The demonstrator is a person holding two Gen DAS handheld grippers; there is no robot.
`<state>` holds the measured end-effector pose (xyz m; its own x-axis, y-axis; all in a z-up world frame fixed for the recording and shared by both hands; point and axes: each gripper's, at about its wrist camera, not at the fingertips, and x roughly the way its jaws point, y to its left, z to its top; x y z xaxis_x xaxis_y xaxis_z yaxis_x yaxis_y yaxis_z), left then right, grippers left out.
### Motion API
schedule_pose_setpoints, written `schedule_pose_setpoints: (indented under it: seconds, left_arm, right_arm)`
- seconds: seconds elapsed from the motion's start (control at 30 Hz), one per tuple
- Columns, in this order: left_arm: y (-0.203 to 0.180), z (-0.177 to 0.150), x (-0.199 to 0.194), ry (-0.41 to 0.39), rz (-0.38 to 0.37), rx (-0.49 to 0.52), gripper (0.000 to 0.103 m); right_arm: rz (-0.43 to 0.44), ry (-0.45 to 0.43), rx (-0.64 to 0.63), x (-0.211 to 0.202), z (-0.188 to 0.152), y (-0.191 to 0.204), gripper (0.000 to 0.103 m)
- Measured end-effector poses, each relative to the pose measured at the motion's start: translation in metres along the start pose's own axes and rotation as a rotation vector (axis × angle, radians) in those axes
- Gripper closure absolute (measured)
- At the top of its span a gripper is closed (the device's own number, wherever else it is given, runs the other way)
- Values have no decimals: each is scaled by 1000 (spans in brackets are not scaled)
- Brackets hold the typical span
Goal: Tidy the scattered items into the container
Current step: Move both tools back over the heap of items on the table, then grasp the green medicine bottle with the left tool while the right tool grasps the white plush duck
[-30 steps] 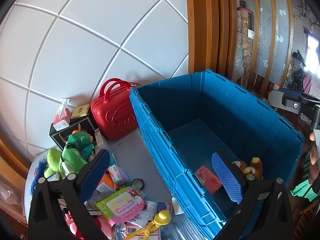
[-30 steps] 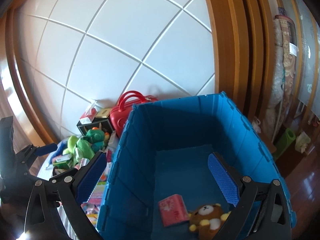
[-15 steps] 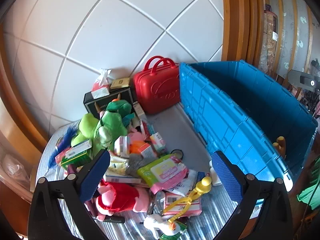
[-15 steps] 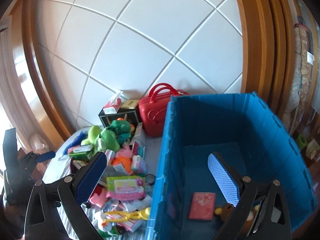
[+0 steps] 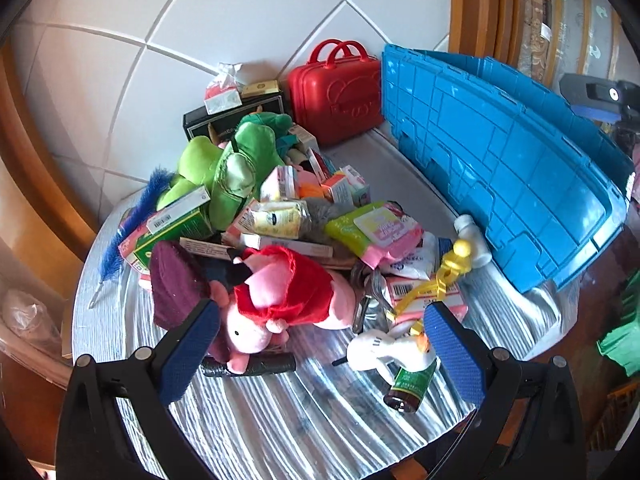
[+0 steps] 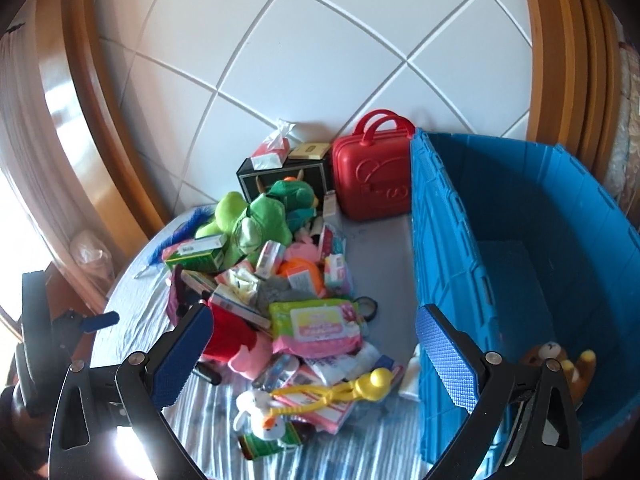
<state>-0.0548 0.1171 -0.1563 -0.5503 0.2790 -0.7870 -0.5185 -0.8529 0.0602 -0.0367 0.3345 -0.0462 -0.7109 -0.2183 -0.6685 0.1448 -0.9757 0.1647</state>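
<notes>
1. The big blue ribbed plastic crate (image 6: 520, 248) stands at the right end of the striped cloth-covered table (image 5: 280, 412), open at the top. In the right wrist view only a small brown teddy bear (image 6: 560, 364) shows on its floor, so the tidying looks barely begun.
2. The red hard-shell toy suitcase with two handles (image 5: 334, 94) sits against the tiled wall, just beside the crate's far corner, next to a black box (image 6: 286, 178).
3. The heap of loose items lies left of the crate and is nearly all still to move: a green plush toy (image 5: 236, 164), a pink plush pig in a red cape (image 5: 280, 300), a green-and-pink pack of wipes (image 5: 372, 226), a yellow plastic tong-like toy (image 6: 340, 390), and a small white plush duck (image 5: 388, 352).
4. The left gripper (image 5: 320, 352) hangs low over the near edge of the heap, fingers spread wide and empty; the pig's head lies between them, close to the left pad.
5. The right gripper (image 6: 312, 356) hovers higher, jaws wide apart, holding and touching nothing.
</notes>
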Motion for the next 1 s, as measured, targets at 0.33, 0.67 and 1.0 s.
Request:
schedule_pose_setpoints:
  seconds: [0.33, 0.67, 1.0]
  left_arm:
    - [-29, -83, 57, 92, -221, 167, 0]
    - [-65, -142, 120, 92, -357, 279, 2]
    - [-71, -158, 166, 37, -419, 244, 43]
  right_arm:
    - [-85, 97, 17, 25, -59, 30, 0]
    - [-72, 250, 52, 88, -154, 34, 0]
    - [-7, 338, 33, 151, -189, 21, 0]
